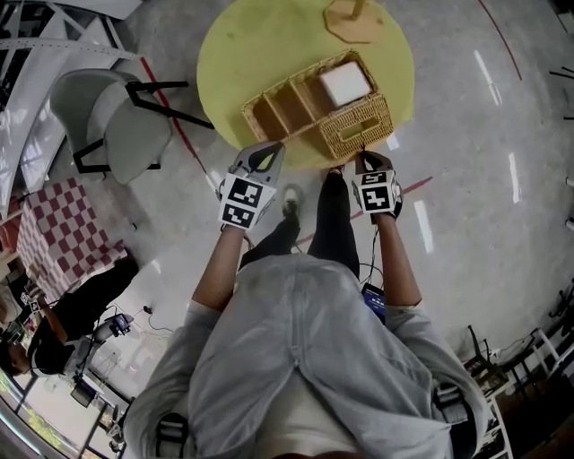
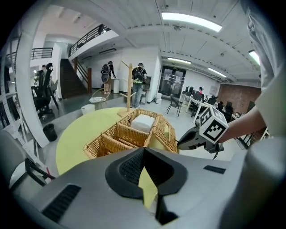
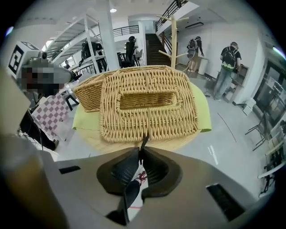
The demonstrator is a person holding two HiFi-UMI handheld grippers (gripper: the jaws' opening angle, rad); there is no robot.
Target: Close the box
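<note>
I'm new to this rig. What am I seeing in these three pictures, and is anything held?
No robot: a person holds a two-jaw gripper in each hand. The head view looks down from their head; the other two ride on the grippers. On the round yellow table stands a compartmented wicker box holding a white block, its woven lid folded open toward the person, plus a wooden stand. The right gripper pinches a thin dark tab at the lid's edge; the left gripper is shut and empty.
</note>
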